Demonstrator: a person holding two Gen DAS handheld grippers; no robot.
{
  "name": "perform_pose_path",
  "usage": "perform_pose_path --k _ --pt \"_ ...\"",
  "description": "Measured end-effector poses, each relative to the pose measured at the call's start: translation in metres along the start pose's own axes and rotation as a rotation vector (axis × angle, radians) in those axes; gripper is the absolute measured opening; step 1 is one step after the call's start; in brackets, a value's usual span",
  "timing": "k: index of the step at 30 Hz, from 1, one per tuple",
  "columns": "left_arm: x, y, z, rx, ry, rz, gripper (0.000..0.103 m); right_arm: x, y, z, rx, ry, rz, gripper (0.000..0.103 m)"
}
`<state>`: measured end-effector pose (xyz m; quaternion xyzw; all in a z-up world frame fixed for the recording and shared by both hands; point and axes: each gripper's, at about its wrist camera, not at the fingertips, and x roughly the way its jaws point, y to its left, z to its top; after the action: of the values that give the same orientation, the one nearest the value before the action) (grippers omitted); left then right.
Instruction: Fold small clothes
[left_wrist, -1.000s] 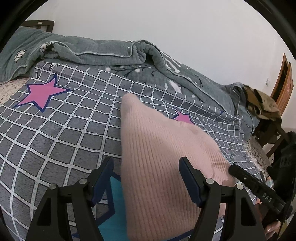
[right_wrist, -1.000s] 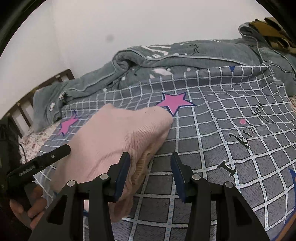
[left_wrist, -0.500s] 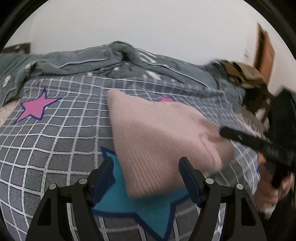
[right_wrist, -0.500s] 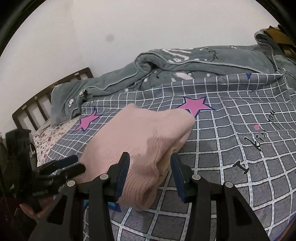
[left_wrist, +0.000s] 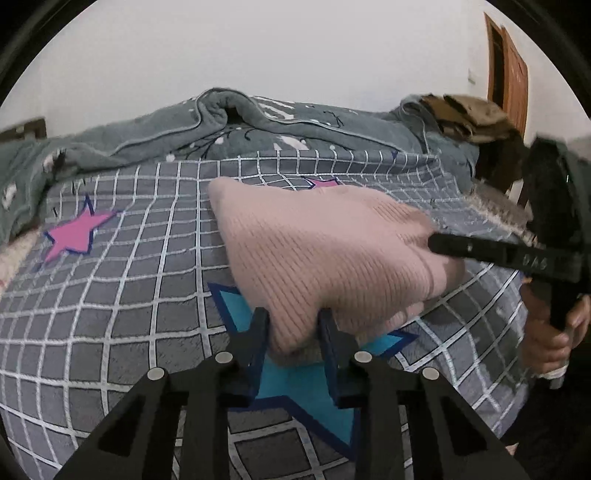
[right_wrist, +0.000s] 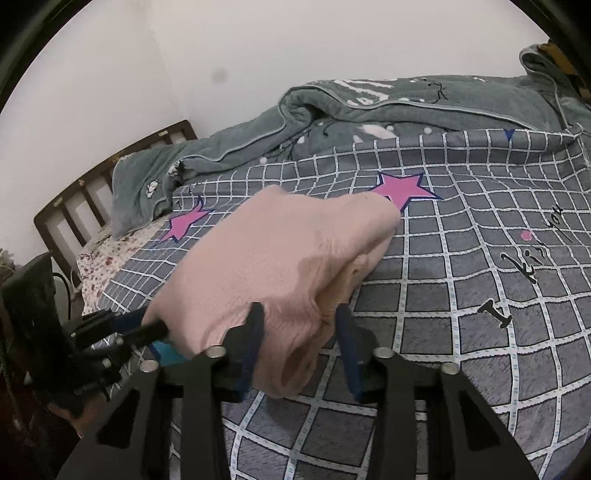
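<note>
A folded pink knit garment (left_wrist: 325, 254) lies on the grey checked bedspread (left_wrist: 122, 295). My left gripper (left_wrist: 293, 328) is shut on its near left corner. In the right wrist view the same garment (right_wrist: 280, 258) fills the middle, and my right gripper (right_wrist: 299, 332) has its jaws closed in on the garment's near right end, pinching the thick folded layers. Each gripper shows in the other's view: the right one (left_wrist: 517, 258) at the garment's right end, the left one (right_wrist: 122, 328) at its left end.
A rumpled grey-green quilt (left_wrist: 229, 125) lies along the back of the bed by the white wall. Brown clothes (left_wrist: 469, 118) are piled at the back right near a wooden door (left_wrist: 506, 74). A dark wooden headboard (right_wrist: 103, 184) stands at the left.
Both grippers drew back to the garment's near edge and closed from wide open onto its two ends. The garment now bunches between the fingers.
</note>
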<state>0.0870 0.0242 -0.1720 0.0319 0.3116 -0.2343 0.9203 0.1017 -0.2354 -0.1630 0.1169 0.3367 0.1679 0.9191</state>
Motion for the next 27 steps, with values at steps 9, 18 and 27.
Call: perform_pose_path --k 9,18,27 --pt "0.007 0.003 0.013 -0.102 -0.024 -0.044 0.049 -0.002 -0.002 0.009 0.042 -0.064 0.006 0.031" --pt "0.016 0.019 0.029 -0.259 -0.077 -0.03 0.066 0.005 0.0 0.019 0.067 -0.094 -0.016 0.006" --pt "0.035 0.019 0.03 -0.288 -0.01 0.016 0.066 0.009 -0.02 0.014 0.141 -0.035 -0.006 0.01"
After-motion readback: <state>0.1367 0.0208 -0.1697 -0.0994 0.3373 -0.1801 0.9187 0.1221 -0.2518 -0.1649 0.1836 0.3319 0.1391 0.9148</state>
